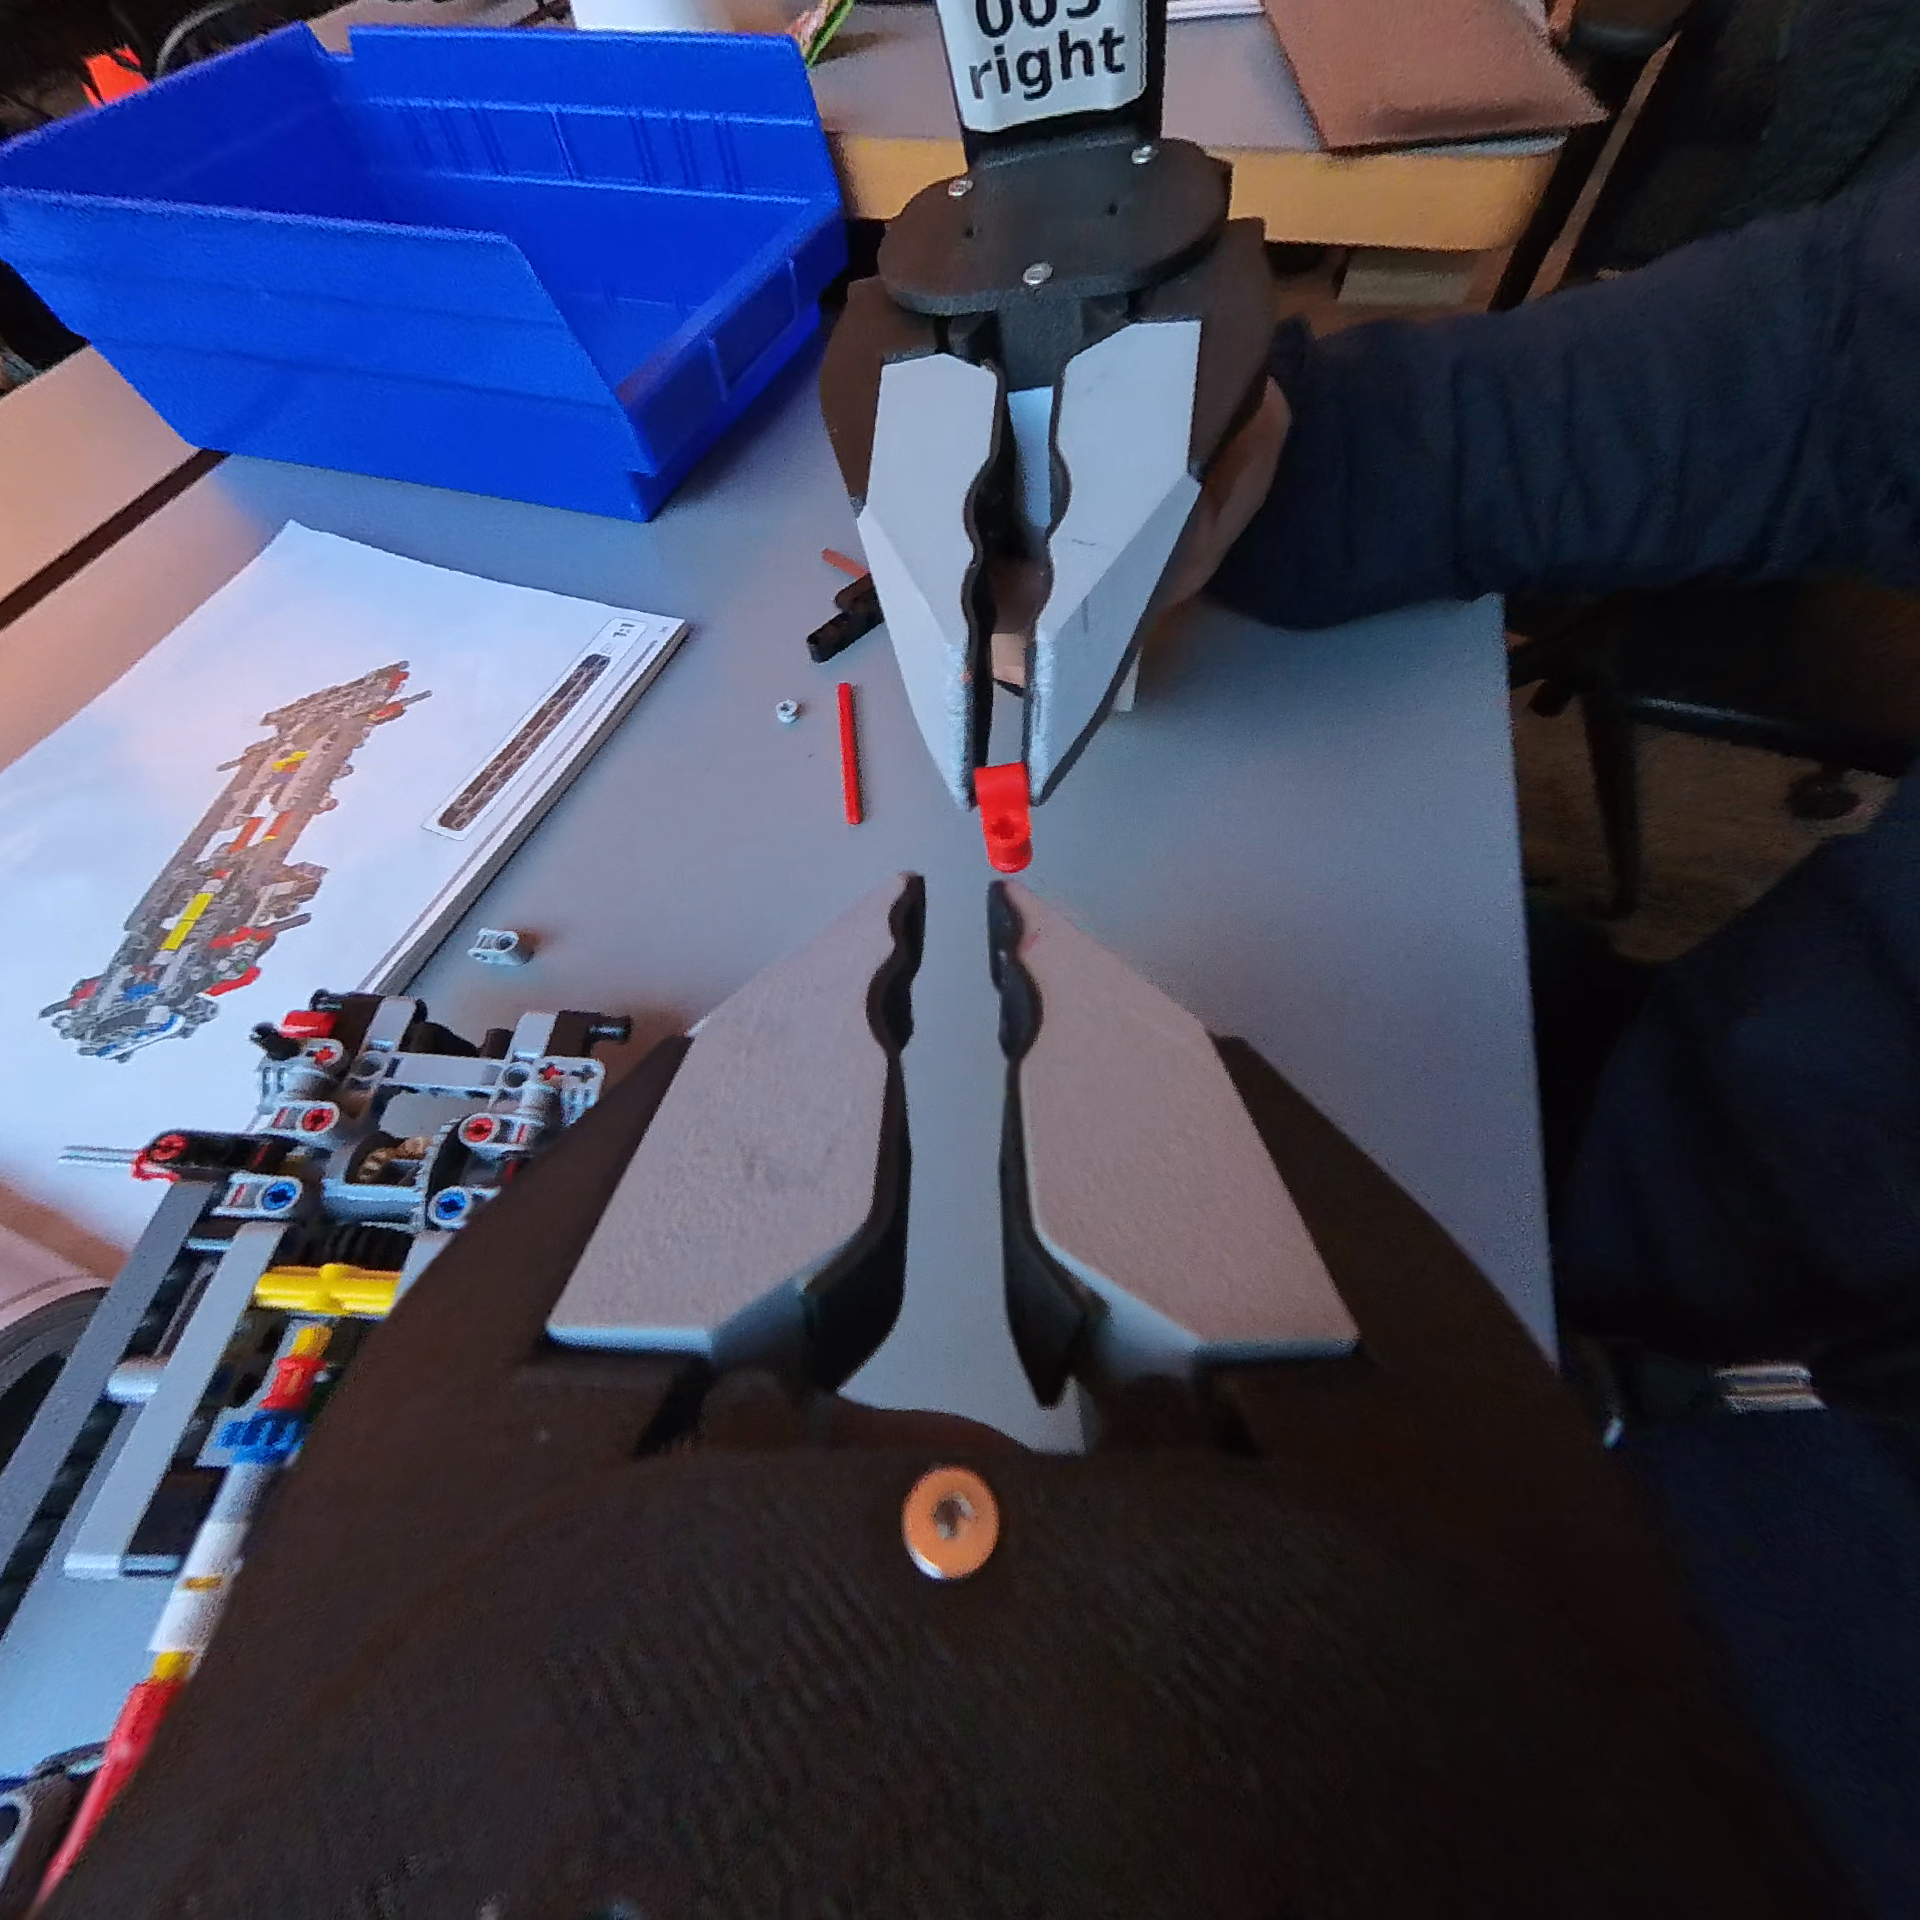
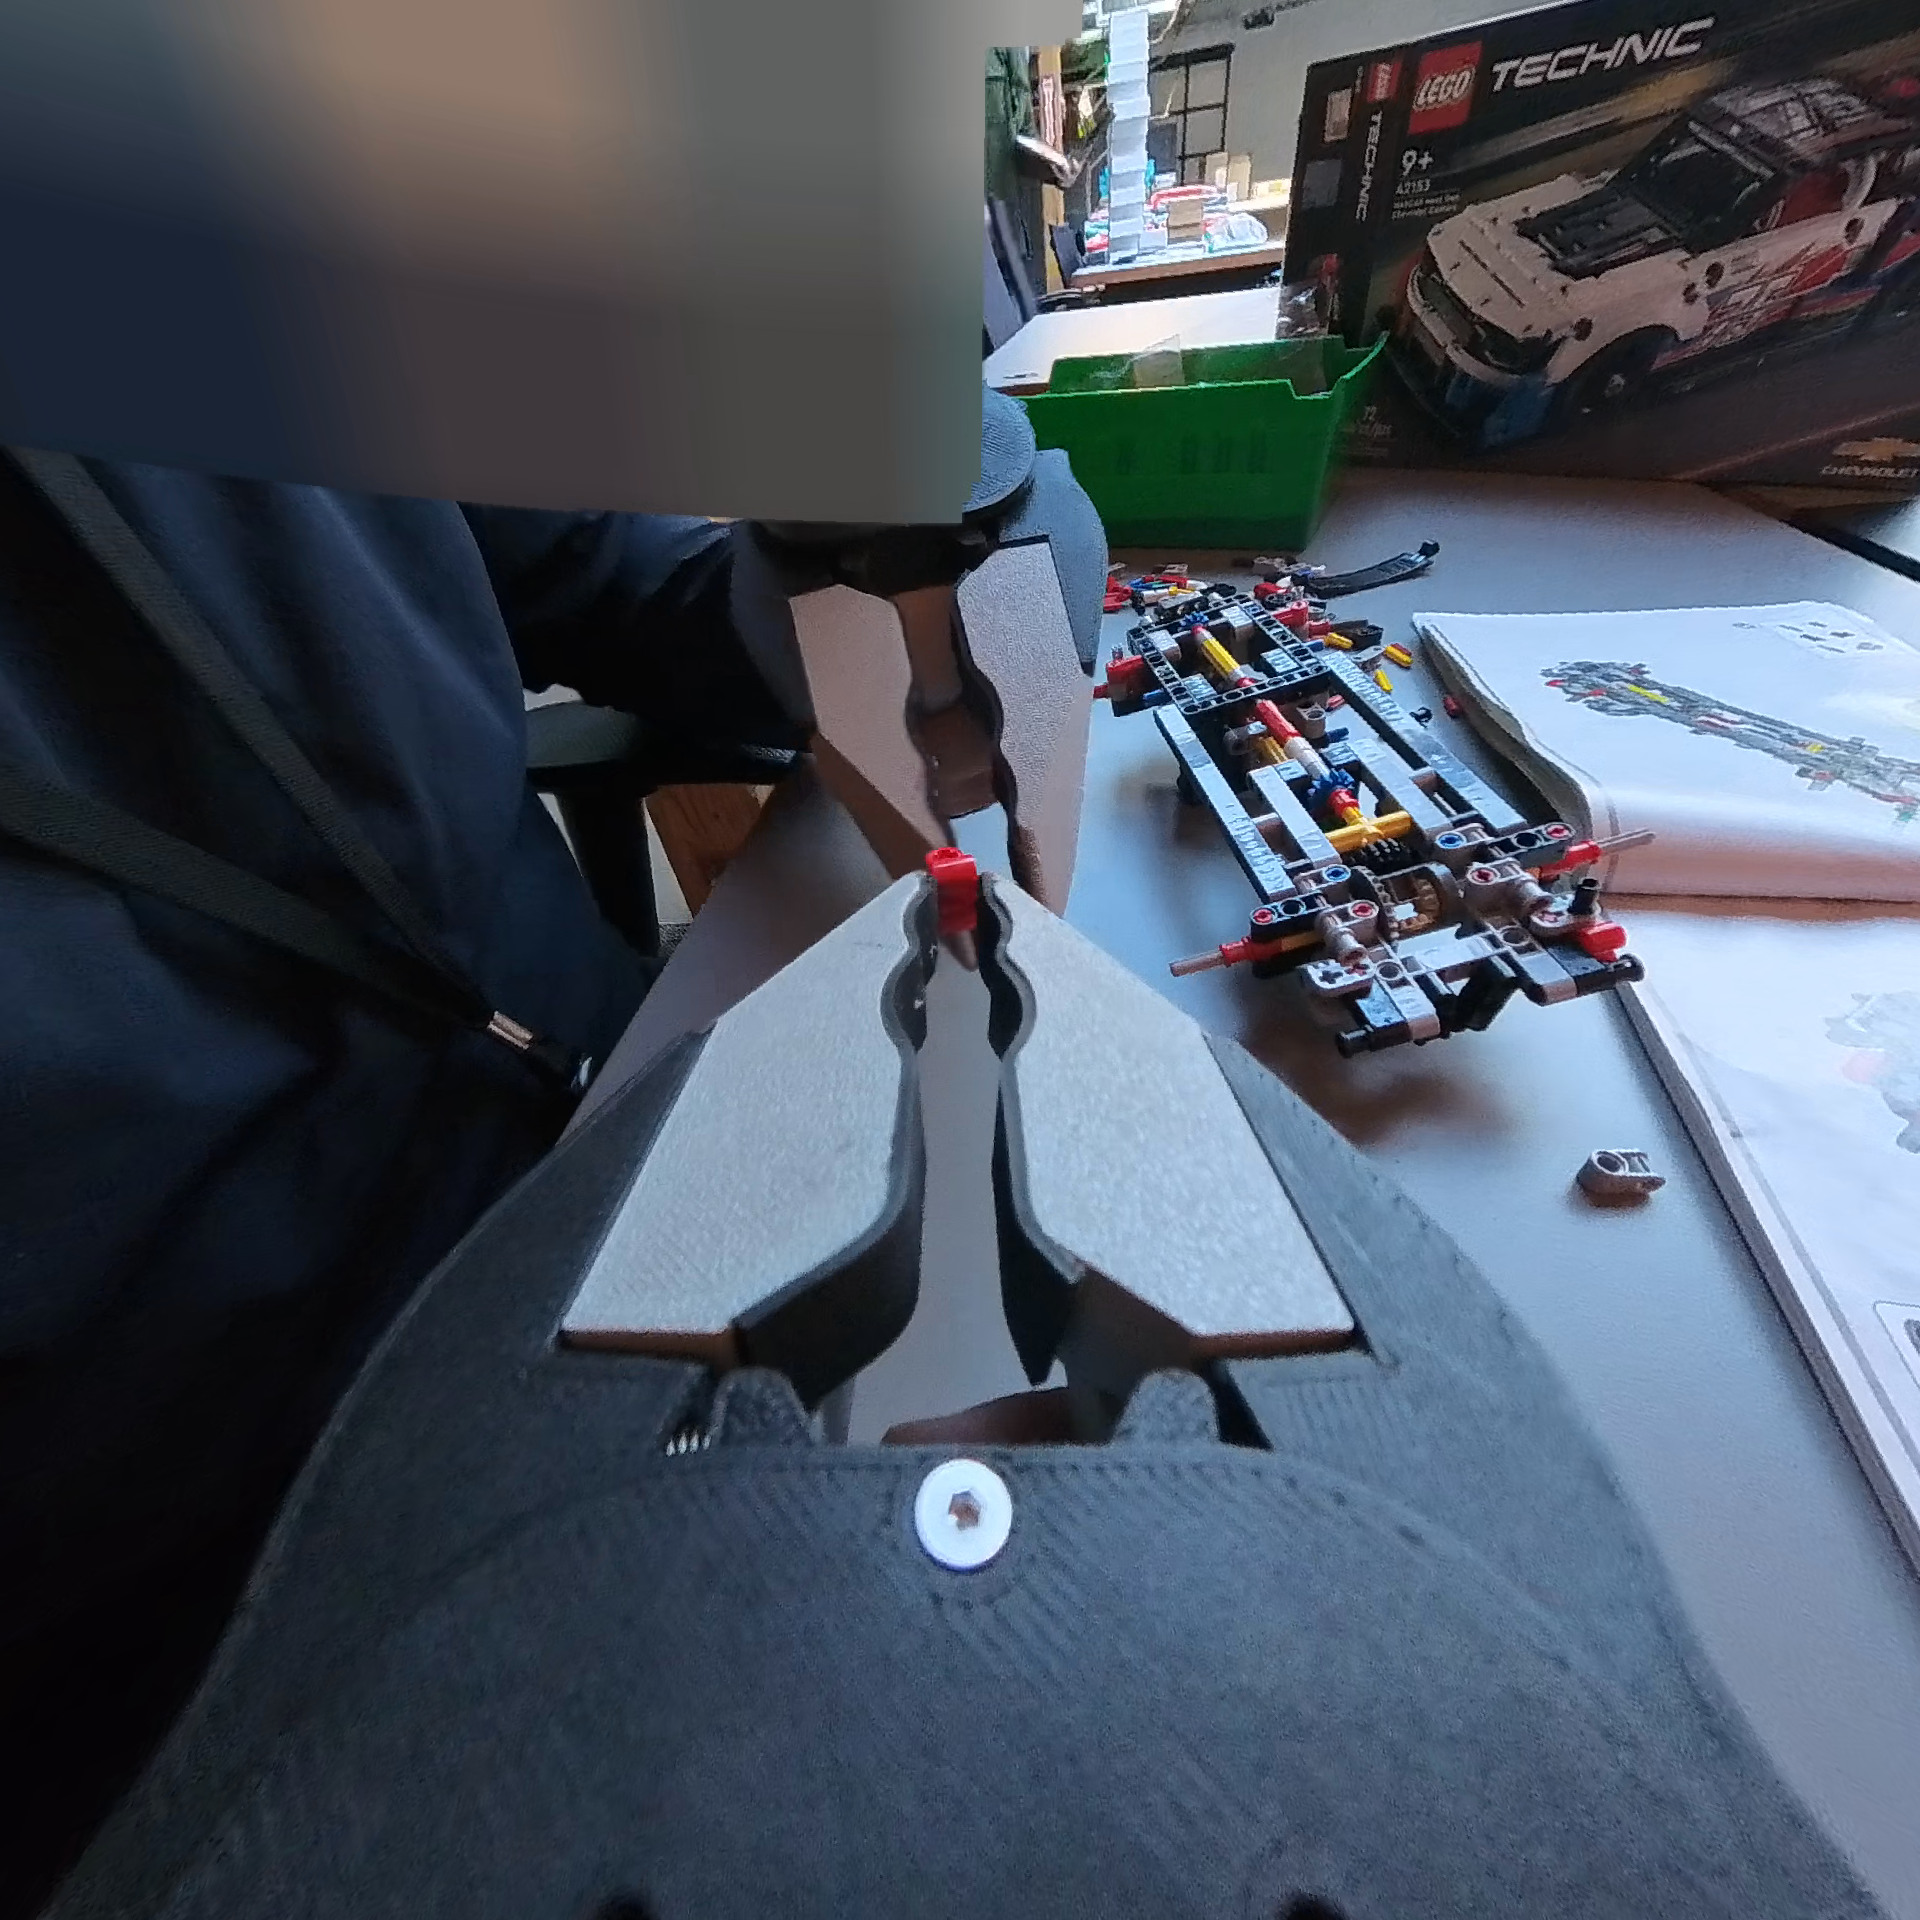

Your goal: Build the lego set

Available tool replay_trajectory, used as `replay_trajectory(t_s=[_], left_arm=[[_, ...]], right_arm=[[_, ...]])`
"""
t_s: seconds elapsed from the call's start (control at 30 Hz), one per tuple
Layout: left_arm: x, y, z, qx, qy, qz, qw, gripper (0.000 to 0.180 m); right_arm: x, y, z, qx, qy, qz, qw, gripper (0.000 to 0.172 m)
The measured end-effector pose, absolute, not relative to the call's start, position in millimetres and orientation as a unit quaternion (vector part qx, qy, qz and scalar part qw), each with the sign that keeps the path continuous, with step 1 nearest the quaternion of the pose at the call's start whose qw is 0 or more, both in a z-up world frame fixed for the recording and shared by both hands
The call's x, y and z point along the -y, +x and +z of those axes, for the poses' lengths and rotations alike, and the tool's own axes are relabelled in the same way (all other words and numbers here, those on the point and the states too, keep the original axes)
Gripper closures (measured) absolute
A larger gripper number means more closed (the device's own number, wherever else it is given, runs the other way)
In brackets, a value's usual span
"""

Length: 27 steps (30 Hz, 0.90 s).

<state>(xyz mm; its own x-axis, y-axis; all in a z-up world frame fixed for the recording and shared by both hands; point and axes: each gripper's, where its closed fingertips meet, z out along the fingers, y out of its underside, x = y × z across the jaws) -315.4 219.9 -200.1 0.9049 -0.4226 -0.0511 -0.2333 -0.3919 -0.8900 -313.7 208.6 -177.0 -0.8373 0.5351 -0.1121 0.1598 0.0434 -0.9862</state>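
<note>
My right gripper (image 2: 954, 904) is shut on a small red connector piece (image 2: 954, 885), which sticks out past its fingertips. In the left wrist view the right gripper (image 1: 1005, 792) points toward me and the red piece (image 1: 1006, 826) hangs from its tips, just above the grey table (image 1: 1299, 883). My left gripper (image 1: 956, 888) is open with nothing between its pads. Its fingertips sit right in front of the free end of the red piece, tip to tip with the right gripper. The left gripper also shows in the right wrist view (image 2: 992, 862), just behind the red piece.
A partly built brick car chassis (image 1: 416, 1101) (image 2: 1382, 810) lies beside an open instruction booklet (image 1: 260, 779). A red axle (image 1: 850, 753), a small grey bush (image 1: 787, 711), a grey connector (image 1: 503, 945) and a black beam (image 1: 844, 623) lie loose. Also here: a blue bin (image 1: 416, 260), a green bin (image 2: 1195, 457) and a set box (image 2: 1610, 239). Left and right tips are no more than a few centimetres apart. It is some 15 cm from my left tips to the small grey bush (image 1: 787, 711).
</note>
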Motion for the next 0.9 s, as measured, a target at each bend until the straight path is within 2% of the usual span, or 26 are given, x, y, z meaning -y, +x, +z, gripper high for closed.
replay_trajectory(t_s=[0.1, 0.33, 0.9], left_arm=[[-219, -319, -199, -0.210, -0.821, -0.094, 0.523, 0.176], [-215, -329, -209, -0.207, -0.819, -0.105, 0.525, 0.171], [-215, -334, -207, -0.205, -0.800, -0.116, 0.551, 0.175]], right_arm=[[-209, -318, -181, 0.709, -0.251, 0.643, 0.145, 0.167], [-207, -328, -184, 0.703, -0.262, 0.648, 0.131, 0.167], [-204, -342, -195, 0.719, -0.290, 0.618, 0.130, 0.167]])
